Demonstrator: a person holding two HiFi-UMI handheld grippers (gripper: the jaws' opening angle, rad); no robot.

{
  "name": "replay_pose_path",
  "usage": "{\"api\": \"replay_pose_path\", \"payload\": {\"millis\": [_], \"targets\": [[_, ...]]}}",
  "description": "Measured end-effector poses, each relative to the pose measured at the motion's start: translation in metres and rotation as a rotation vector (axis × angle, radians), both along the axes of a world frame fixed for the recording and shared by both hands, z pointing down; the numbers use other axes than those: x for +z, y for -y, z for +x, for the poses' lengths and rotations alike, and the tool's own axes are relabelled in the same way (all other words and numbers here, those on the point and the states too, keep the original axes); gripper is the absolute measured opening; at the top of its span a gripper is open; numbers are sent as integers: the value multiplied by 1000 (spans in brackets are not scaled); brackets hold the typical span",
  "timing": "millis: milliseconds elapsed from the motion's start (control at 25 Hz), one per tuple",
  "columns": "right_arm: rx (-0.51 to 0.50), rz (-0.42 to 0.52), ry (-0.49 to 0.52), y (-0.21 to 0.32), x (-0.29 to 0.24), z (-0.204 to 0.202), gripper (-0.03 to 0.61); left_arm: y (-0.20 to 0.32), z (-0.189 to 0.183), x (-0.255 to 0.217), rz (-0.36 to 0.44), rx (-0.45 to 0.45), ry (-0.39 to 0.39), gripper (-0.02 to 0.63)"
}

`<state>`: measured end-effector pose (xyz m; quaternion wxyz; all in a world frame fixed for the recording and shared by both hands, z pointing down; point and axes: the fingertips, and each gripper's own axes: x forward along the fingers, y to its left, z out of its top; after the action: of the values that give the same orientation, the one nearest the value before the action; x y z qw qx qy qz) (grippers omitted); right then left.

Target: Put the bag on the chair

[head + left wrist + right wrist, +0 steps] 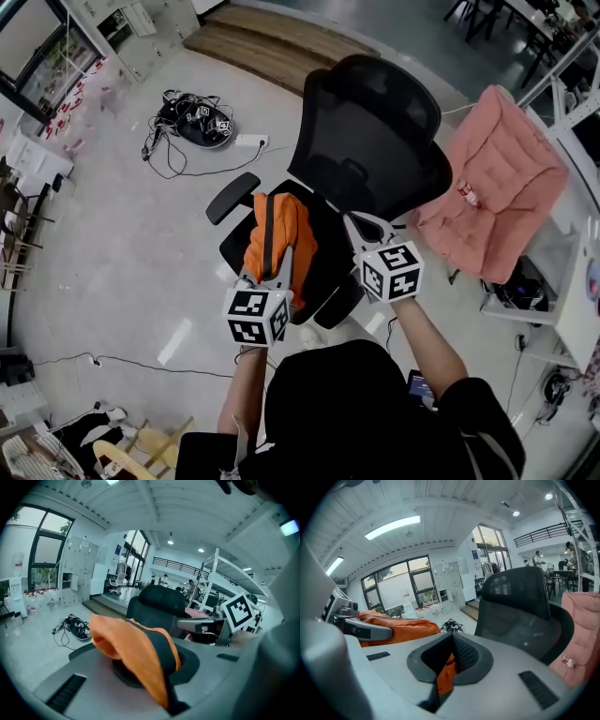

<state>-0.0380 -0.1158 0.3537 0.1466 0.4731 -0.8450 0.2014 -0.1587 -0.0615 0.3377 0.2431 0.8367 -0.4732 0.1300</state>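
Closest to the person, the left tongs (152, 667) are pressed together on the orange fabric bag with a black stripe (279, 230); a fold of orange cloth and the black band are pinched between the pads and bulge up over them. Beside them the right tongs (450, 660) are also closed, and a small strip of the same orange cloth is caught in the narrow gap between their pads. So the bag is gripped by both tongs, and most of it lies just ahead of the left ones. It is over the seat of the black mesh office chair (375, 122), in front of the backrest; whether it rests on the seat I cannot tell. Farther right is a pink padded cushion (497, 178). Far left, a bundle of black cables (192, 122) lies on the floor (122, 244).
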Motion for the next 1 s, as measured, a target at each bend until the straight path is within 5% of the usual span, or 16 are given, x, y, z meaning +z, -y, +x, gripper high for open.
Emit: {"api": "replay_pose_path", "payload": {"millis": [1000], "targets": [[120, -186, 2, 44, 95, 74, 0, 63, 84, 98, -147, 200, 81, 21]]}}
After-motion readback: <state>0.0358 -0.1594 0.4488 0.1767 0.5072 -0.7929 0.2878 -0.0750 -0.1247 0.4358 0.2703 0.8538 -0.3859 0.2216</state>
